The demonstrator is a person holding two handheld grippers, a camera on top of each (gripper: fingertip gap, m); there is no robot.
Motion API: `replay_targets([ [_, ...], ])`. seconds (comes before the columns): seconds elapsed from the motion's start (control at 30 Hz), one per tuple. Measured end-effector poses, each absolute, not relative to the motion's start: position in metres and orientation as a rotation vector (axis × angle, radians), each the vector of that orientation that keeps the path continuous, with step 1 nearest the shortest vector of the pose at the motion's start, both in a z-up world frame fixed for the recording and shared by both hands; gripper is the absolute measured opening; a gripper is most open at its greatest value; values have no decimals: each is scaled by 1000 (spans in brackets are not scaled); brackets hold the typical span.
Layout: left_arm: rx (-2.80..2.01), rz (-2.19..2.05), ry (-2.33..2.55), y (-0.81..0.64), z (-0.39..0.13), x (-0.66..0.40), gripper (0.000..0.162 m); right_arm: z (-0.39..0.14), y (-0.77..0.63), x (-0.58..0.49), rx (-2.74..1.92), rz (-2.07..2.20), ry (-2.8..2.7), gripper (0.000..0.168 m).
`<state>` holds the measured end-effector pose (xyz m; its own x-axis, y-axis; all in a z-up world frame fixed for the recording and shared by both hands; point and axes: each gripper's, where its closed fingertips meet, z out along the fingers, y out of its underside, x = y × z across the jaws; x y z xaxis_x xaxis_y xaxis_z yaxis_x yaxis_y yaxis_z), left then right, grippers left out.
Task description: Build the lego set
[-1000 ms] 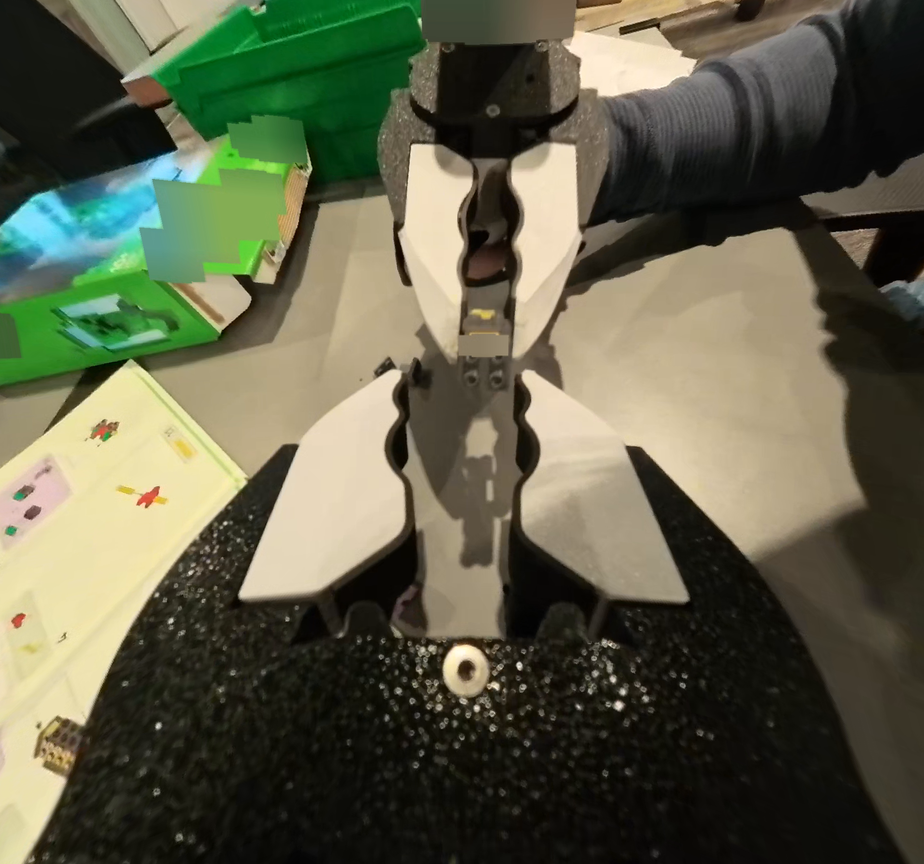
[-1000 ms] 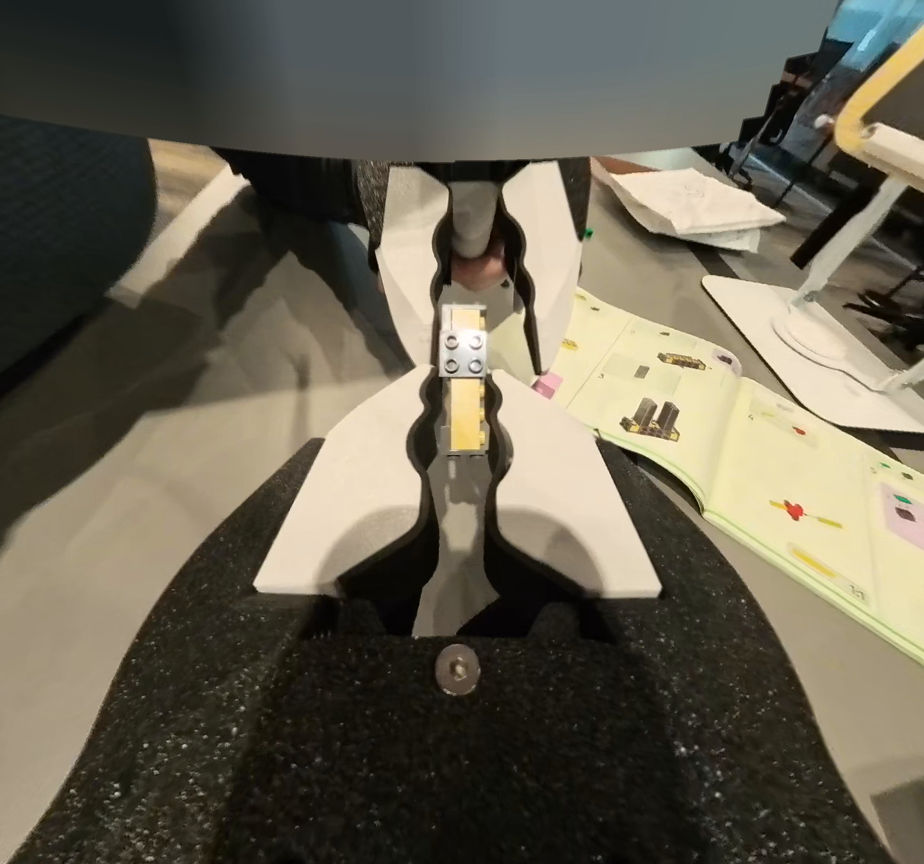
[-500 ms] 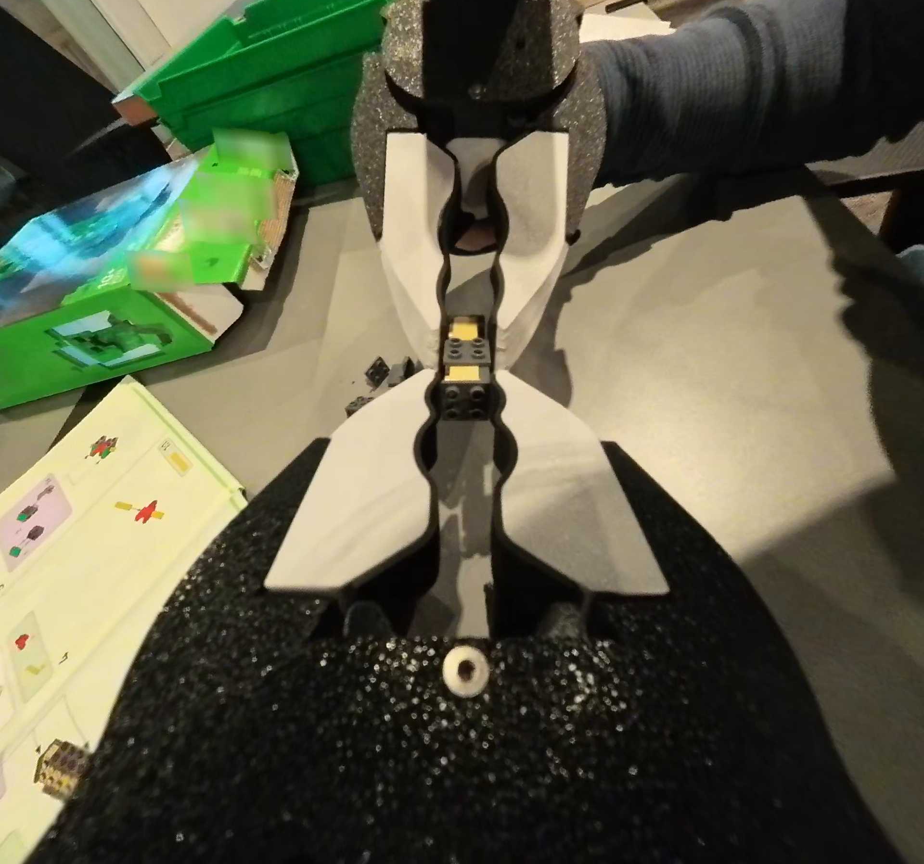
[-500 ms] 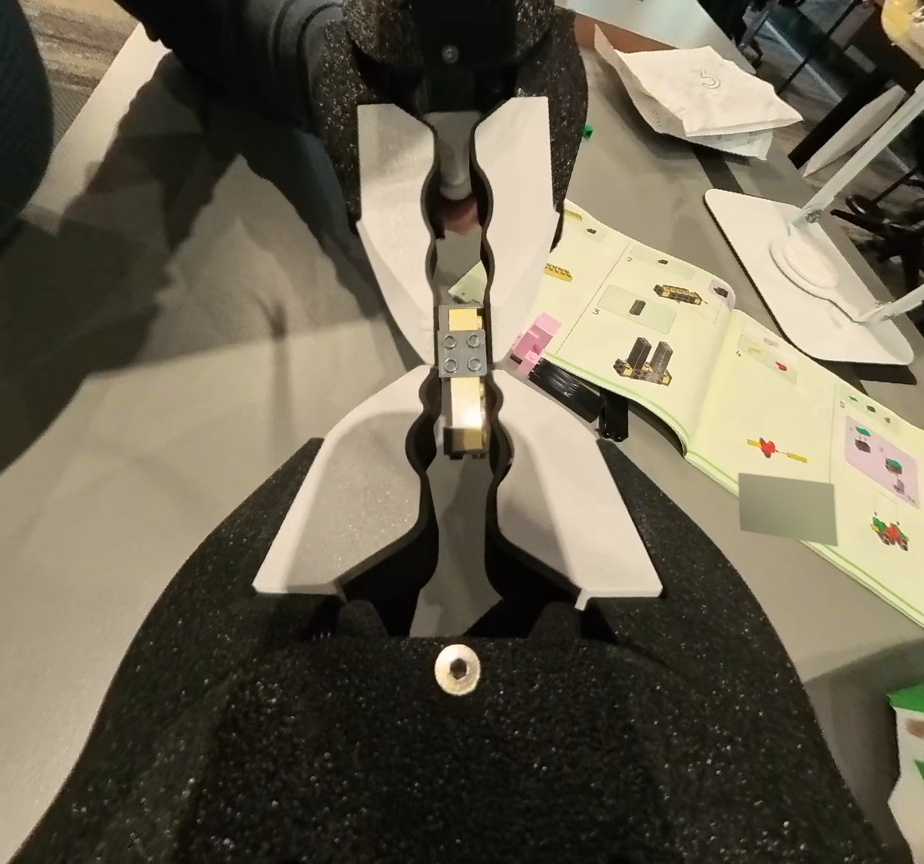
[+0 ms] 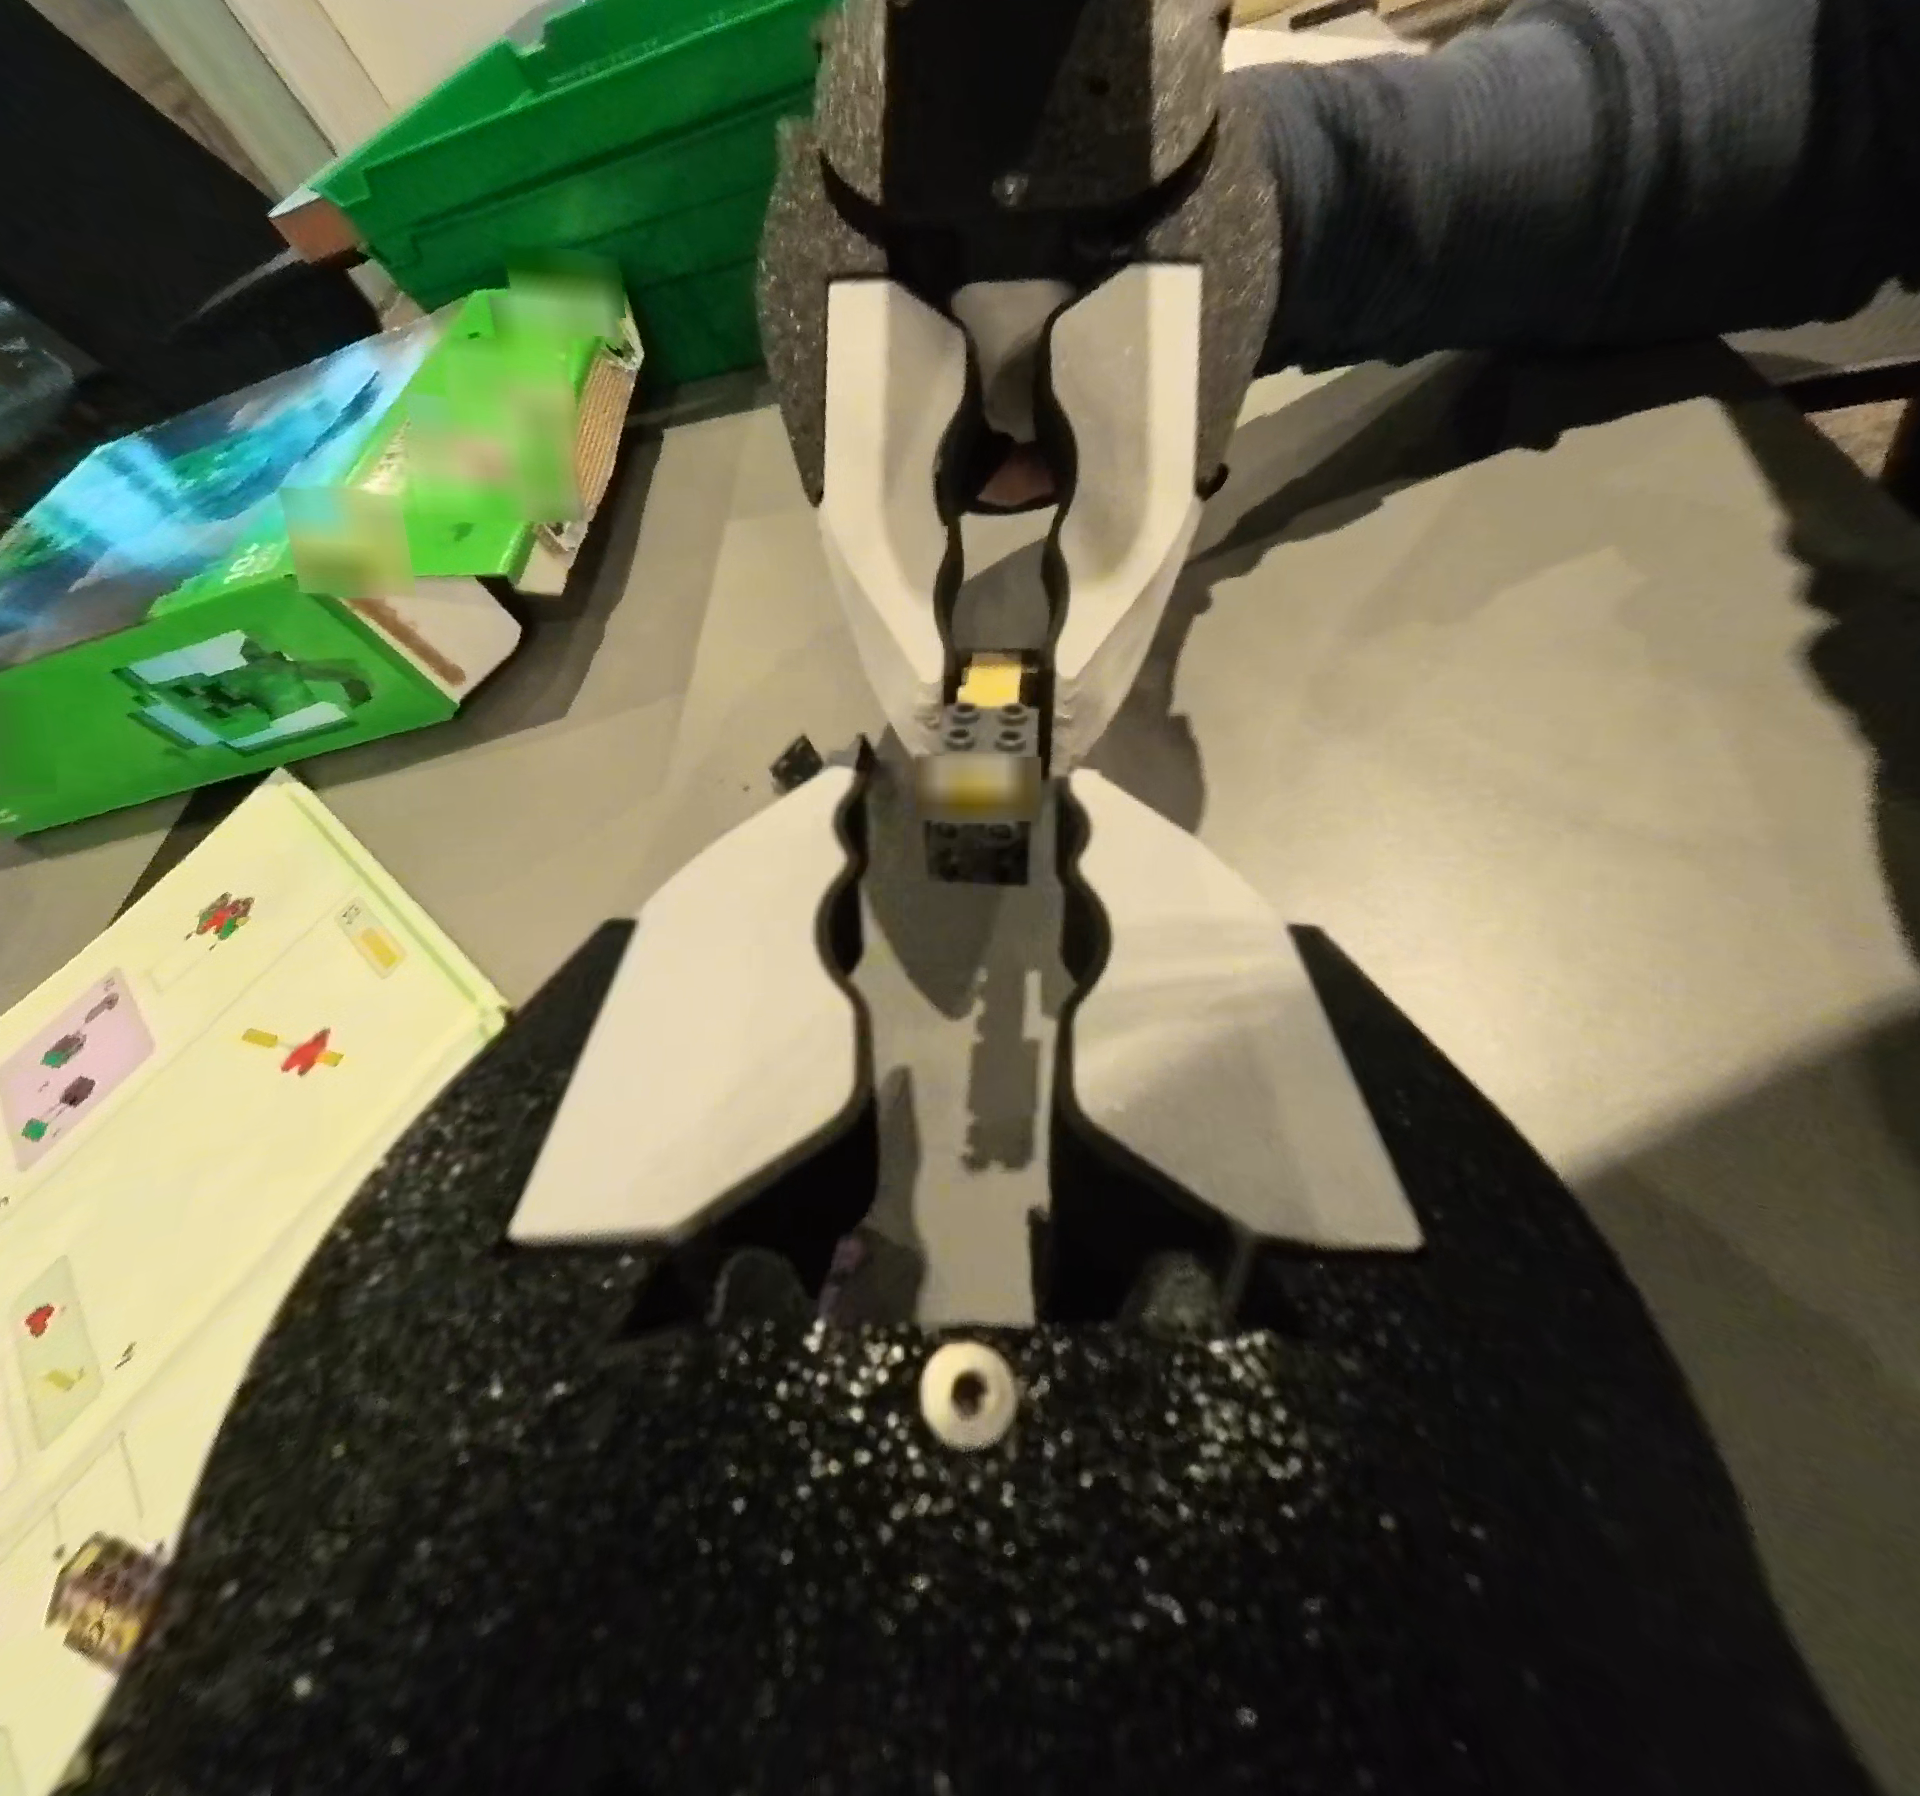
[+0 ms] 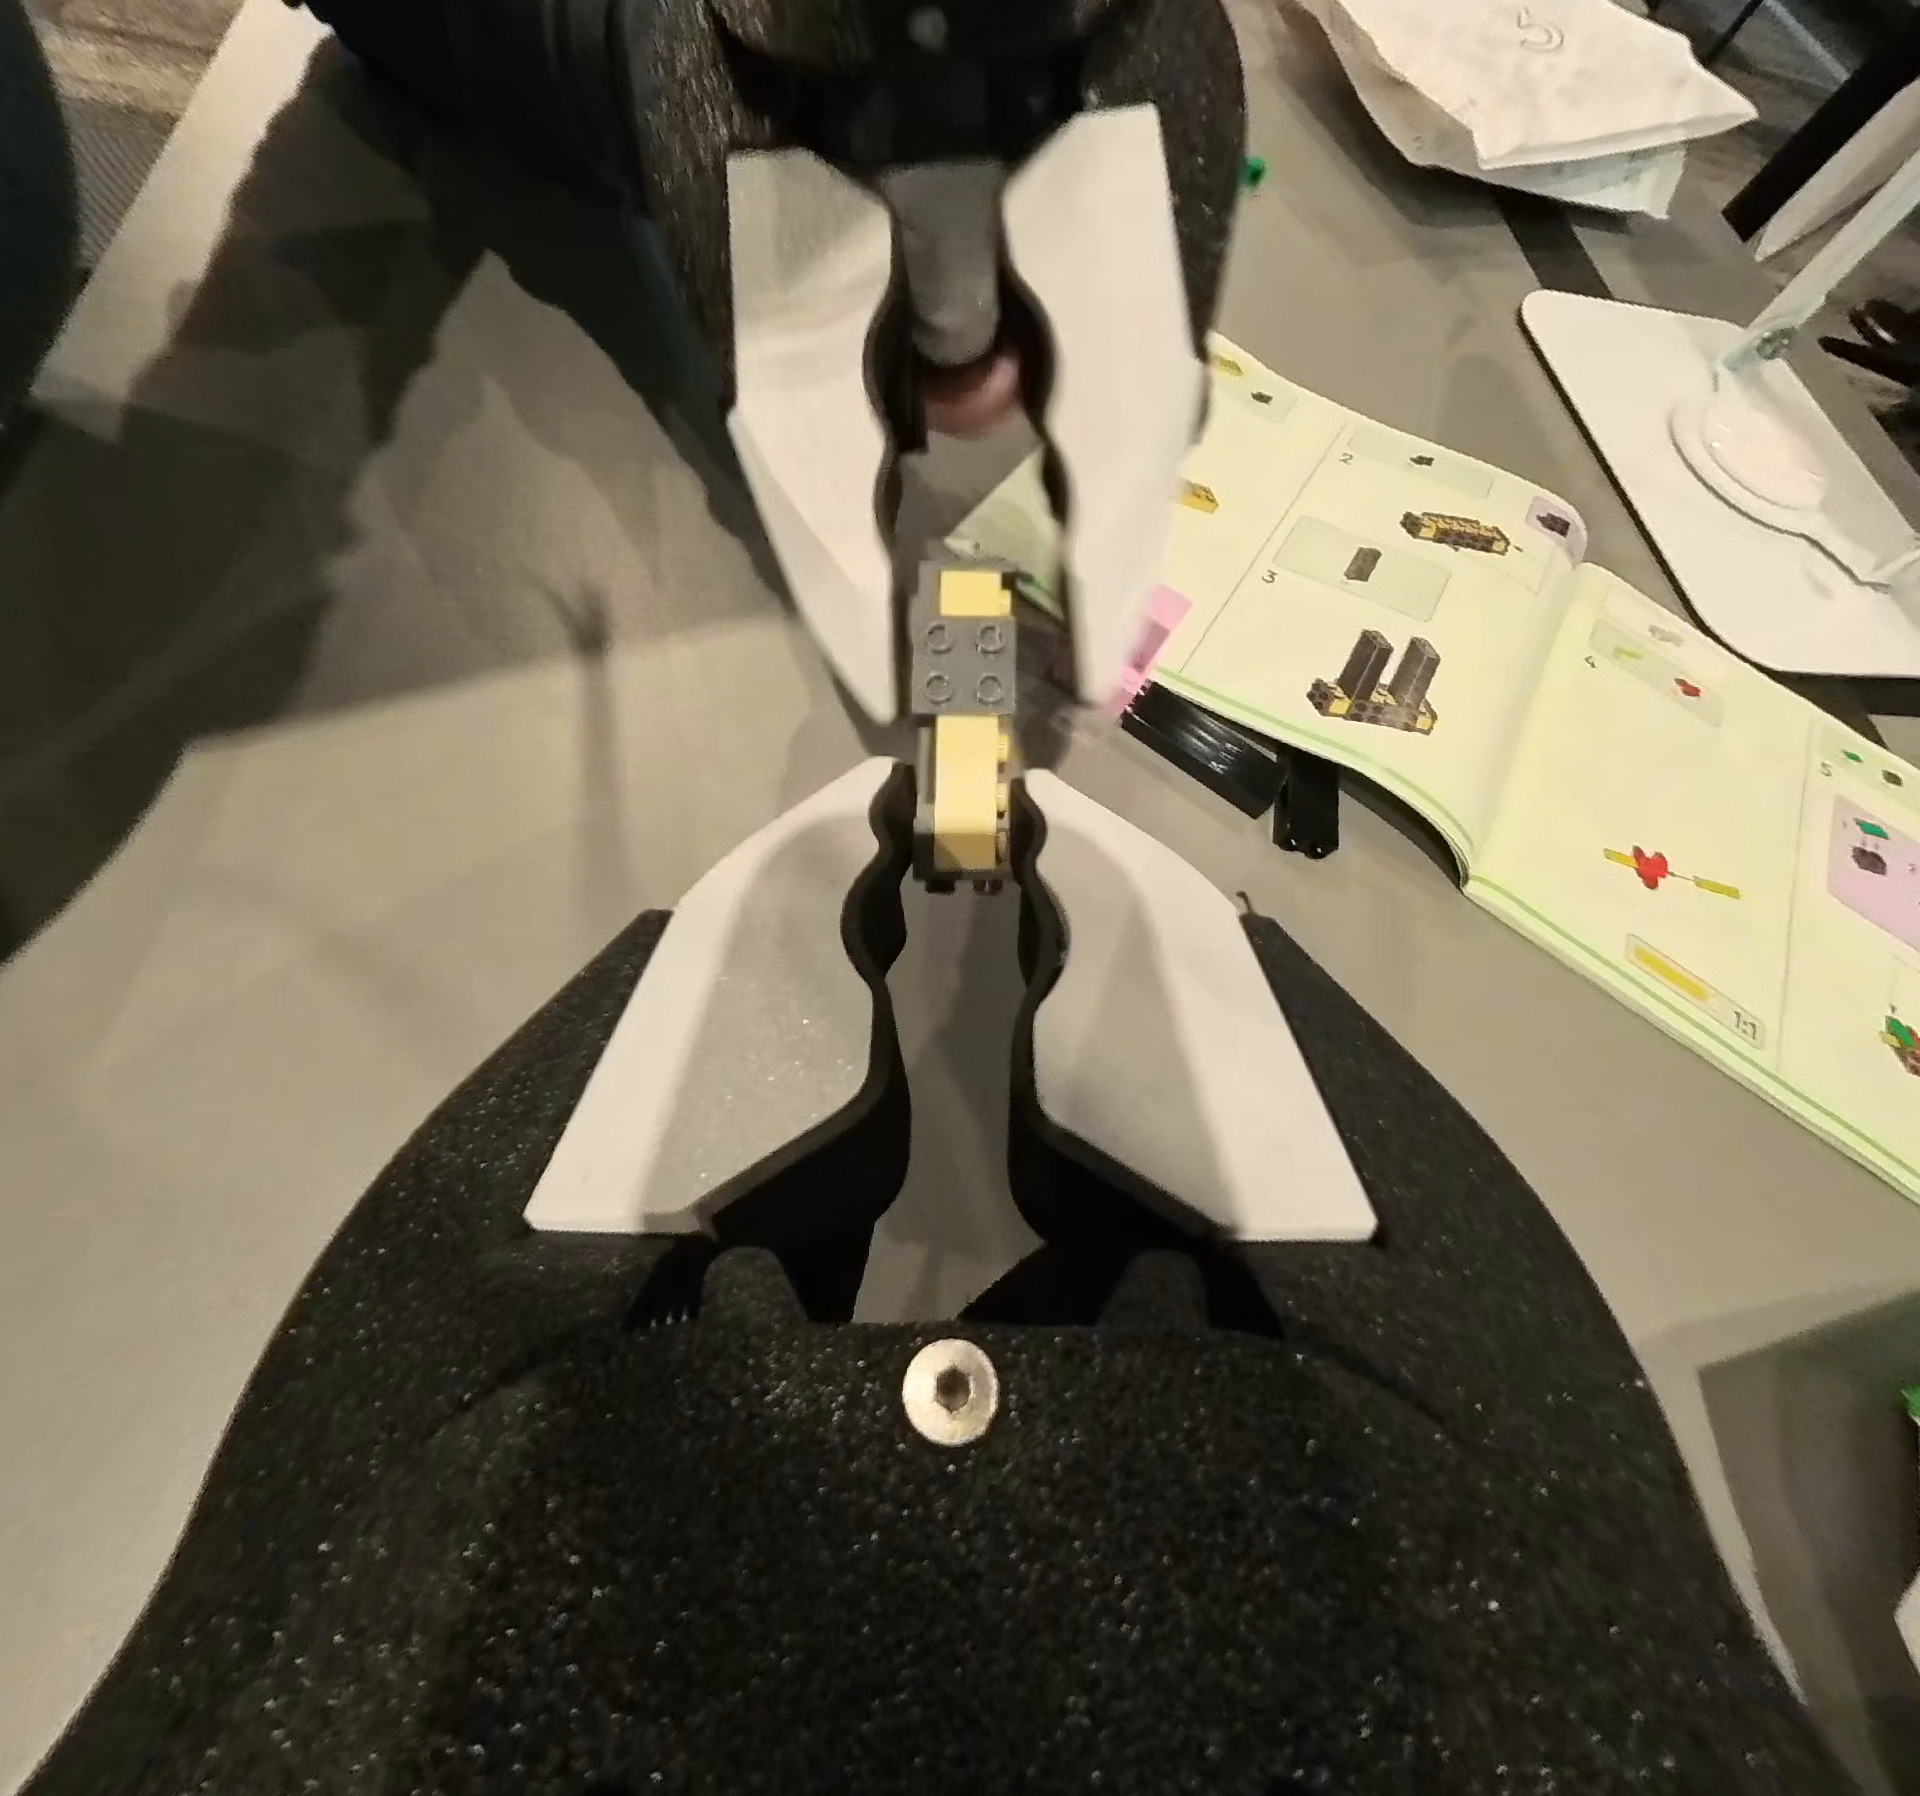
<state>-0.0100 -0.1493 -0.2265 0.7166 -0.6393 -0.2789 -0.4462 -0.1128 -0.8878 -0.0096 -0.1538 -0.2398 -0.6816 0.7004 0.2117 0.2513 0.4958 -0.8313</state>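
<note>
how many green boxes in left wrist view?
2. A printed green box lies at left; an open plain green box sits behind it. More may be hidden.

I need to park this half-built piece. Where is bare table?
Bare grey table lies on the right gripper's left. Crowded: the open instruction booklet, loose black pieces, and green boxes beyond it.

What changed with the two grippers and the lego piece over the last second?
The left gripper closed in around one end of the lego assembly half a second ago, and its jaws have since widened again. The right gripper stayed clamped on the other end throughout. The instruction booklet and green box lie where they were.
</note>
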Motion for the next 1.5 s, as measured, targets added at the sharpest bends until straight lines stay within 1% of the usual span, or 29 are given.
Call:
replay_targets([
  [0.03, -1764, -190, 871, -148, -229, -10, 37, -240, -155, -10, -774, 1100, -2208, 17],
  [0.07, -1772, -181, 883, -148, -232, -10, 36, -240, -156, -10, -768, 1093, -2213, 17],
  [0.17, -1746, -168, 917, -151, -233, -6, 25, -241, -157, -9, -756, 1083, -2222, 16],
  [0.2, -1736, -164, 915, -151, -232, -6, 19, -241, -157, -9, -753, 1085, -2222, 16],
  [0.33, -1741, -194, 903, -151, -231, -5, 24, -243, -159, -8, -736, 1078, -2241, 16],
  [0.4, -1735, -208, 916, -152, -232, -3, 17, -243, -159, -8, -731, 1070, -2239, 16],
  [0.53, -1730, -209, 911, -153, -230, -3, 16, -241, -158, -9, -722, 1066, -2214, 17],
  [0.6, -1751, -189, 877, -150, -232, -8, 16, -241, -151, -8, -764, 1046, -2204, 33],
  [0.63, -1769, -174, 854, -148, -233, -12, 16, -242, -143, -7, -813, 1036, -2199, 38],
  [0.7, -1810, -172, 793, -145, -238, -16, 16, -245, -118, -7, -941, 995, -2141, 41],
  [0.83, -1836, -200, 744, -145, -246, -13, 16, -261, -65, -9, -1208, 902, -1989, 35],
  [1.07, -1814, -212, 691, -142, -251, -17, 16, -284, -50, -18, -1333, 667, -2014, 26],
  [1.17, -1811, -207, 682, -141, -253, -18, 16, -280, -51, -23, -1524, 672, -1952, 26],
  [1.3, -1785, -189, 663, -144, -249, -23, 16, -259, -63, -30, -1774, 705, -1779, 26],
  [1.37, -1778, -208, 651, -144, -247, -24, 16, -257, -77, -33, -1734, 700, -1852, 28],
  [1.43, -1772, -227, 638, -146, -245, -26, 16, -265, -70, -31, -1717, 535, -1952, 29],
  [1.5, -1766, -234, 632, -147, -244, -27, 16, -271, -68, -37, -1756, 503, -2020, 33],
])
